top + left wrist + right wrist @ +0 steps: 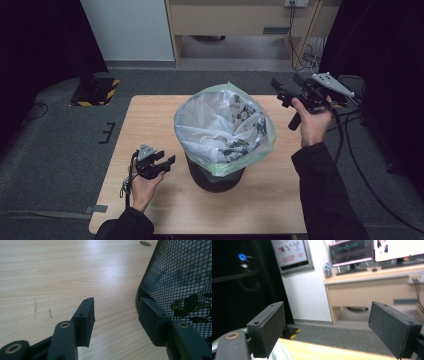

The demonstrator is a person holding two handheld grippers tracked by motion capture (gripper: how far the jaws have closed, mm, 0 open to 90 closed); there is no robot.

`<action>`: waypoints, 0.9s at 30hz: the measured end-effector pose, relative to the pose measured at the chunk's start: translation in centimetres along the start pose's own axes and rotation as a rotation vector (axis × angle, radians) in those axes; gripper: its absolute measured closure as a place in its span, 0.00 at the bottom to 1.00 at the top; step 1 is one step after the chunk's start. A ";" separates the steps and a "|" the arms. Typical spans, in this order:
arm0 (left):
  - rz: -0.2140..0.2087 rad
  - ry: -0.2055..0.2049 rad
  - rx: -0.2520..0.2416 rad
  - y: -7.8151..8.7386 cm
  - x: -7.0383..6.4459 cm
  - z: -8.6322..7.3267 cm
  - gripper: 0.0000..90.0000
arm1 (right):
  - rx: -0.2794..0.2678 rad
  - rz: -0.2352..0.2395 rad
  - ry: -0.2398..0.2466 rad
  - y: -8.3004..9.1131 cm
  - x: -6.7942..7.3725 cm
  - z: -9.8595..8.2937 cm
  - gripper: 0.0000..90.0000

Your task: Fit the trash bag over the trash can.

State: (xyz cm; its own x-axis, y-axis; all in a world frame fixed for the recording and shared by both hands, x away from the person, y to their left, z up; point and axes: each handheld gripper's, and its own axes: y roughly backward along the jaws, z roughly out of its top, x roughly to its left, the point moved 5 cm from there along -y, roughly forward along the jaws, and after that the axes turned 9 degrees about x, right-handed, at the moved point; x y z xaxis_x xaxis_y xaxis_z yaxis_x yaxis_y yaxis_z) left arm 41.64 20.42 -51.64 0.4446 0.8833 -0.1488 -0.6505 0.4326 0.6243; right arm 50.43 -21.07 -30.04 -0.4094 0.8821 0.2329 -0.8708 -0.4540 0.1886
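On table (150, 120) | mesh bin (216, 176) holds bag (220, 125) | left gripper (167, 161), right gripper (280, 92) jaws apart

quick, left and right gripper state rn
Left gripper: open, holding nothing, low beside the mesh bin.
Right gripper: open, holding nothing, raised beyond the table's far right corner.
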 end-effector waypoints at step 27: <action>0.018 0.003 0.022 0.0 0.4 -0.1 0.55 | 0.400 0.016 -0.022 1.3 -6.8 -18.4 0.14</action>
State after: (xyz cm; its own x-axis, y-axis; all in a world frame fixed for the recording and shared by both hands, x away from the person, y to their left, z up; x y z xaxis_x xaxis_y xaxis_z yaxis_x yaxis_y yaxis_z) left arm 41.74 20.85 -51.79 0.4315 0.8912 -0.1398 -0.6444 0.4130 0.6436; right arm 47.07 -25.36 -48.94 -0.4126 0.8735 0.2584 -0.6881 -0.4848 0.5400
